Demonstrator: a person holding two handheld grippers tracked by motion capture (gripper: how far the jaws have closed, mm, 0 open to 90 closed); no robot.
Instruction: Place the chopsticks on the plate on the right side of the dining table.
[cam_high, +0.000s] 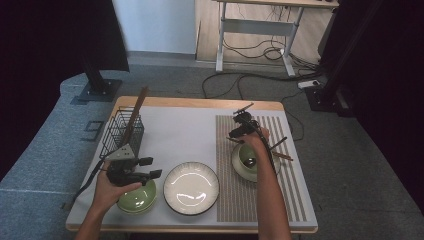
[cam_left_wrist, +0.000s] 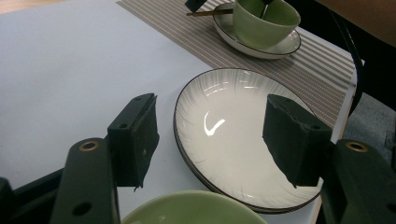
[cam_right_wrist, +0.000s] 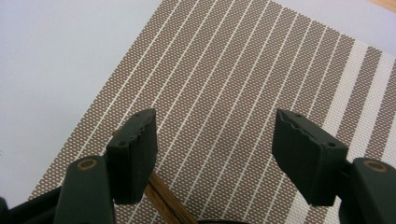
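The right gripper (cam_high: 239, 131) hung over the striped mat (cam_right_wrist: 224, 84), jaws spread wide and holding nothing, with brown chopsticks (cam_right_wrist: 168, 203) just below. The left gripper (cam_high: 150, 168), jaws spread too, hung by the white plate (cam_left_wrist: 233, 135).

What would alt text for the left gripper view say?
Two black tongs stand open above a white ribbed plate on a pale table. A green bowl's rim shows below, and a green cup on a saucer sits farther off on a striped brown mat.
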